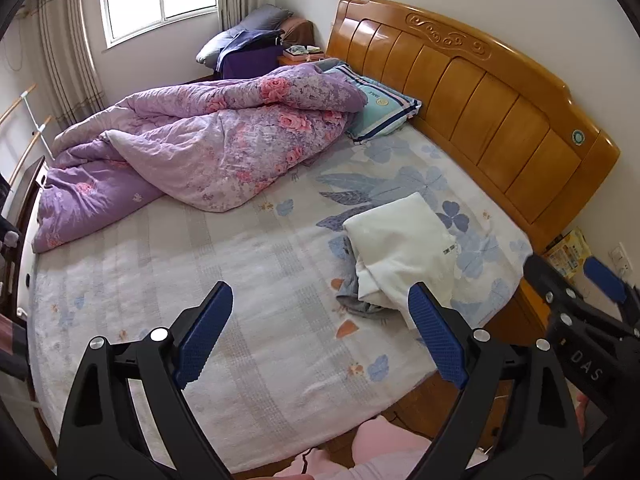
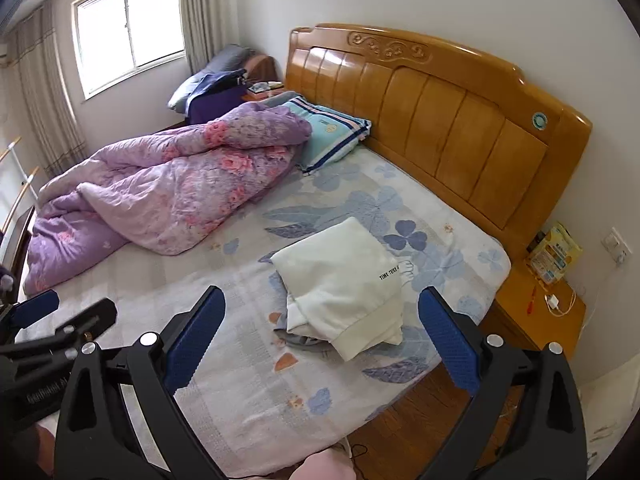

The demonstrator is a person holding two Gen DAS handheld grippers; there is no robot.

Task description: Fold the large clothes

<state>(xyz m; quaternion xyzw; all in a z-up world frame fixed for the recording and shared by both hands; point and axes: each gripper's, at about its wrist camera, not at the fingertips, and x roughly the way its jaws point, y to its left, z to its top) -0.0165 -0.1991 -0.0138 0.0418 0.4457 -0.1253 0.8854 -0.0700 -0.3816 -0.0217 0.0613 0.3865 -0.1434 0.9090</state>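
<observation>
From the left wrist camera, the left gripper (image 1: 320,332), a black plastic tool with two blue, finely ribbed pads, stands with its jaws spread wide and nothing between them, hanging above a bed covered by a pale sheet printed with blue leaves and clover shapes (image 1: 240,264). On the sheet, near the bed's right edge and towards the headboard, lies the folded cream-white garment (image 1: 404,248), a soft, thick rectangle with small dark lettering on one edge; it rests on top of a crumpled grey piece of cloth (image 1: 356,304) that pokes out beneath it. Further back, a rumpled purple quilt with pink roses (image 1: 192,148) is heaped across the far half of the bed, touching a light blue striped pillow (image 1: 380,108). A glossy, panelled honey-coloured wooden headboard (image 1: 480,92) curves along the wall. At the right edge, the right gripper (image 1: 580,284) shows partly. From the right wrist camera, the right gripper (image 2: 322,340) also stands fully spread, empty, with the cream-white garment (image 2: 344,280) lying on the sheet beyond its pads. A wooden bedside table (image 2: 540,312) stands just beside the headboard (image 2: 440,120), with a yellow packet (image 2: 554,252) on it. The left gripper (image 2: 52,312) shows at the left edge.
</observation>
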